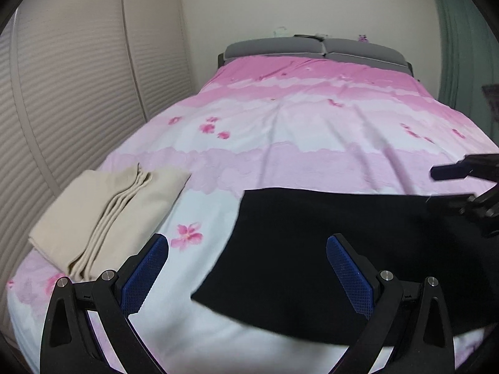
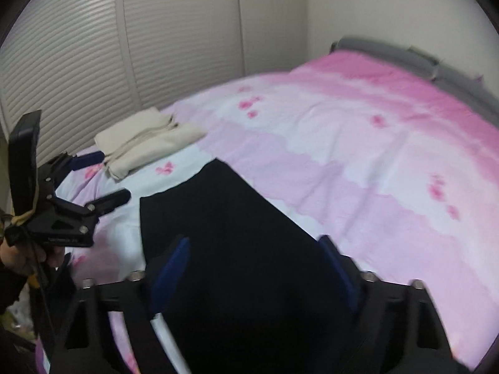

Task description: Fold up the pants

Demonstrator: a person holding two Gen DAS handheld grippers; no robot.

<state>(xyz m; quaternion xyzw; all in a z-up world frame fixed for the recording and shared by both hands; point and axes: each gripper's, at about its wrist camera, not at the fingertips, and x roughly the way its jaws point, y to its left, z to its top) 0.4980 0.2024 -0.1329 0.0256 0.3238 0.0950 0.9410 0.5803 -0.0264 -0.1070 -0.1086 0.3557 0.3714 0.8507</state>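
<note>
Black pants (image 1: 327, 249) lie flat on the pink bed near its front edge; they also show in the right wrist view (image 2: 237, 249). My left gripper (image 1: 246, 249) is open, hovering over the pants' left edge, holding nothing. It also shows in the right wrist view (image 2: 107, 176), open, left of the pants. My right gripper (image 2: 254, 249) is open above the pants, holding nothing. It shows in the left wrist view (image 1: 436, 187) at the far right, open, over the pants' far right corner.
A folded beige garment (image 1: 106, 215) lies at the bed's left side, also seen in the right wrist view (image 2: 146, 141). The pink floral bed cover (image 1: 296, 131) stretches back to grey pillows (image 1: 318, 50). Slatted closet doors (image 1: 68, 93) stand along the left.
</note>
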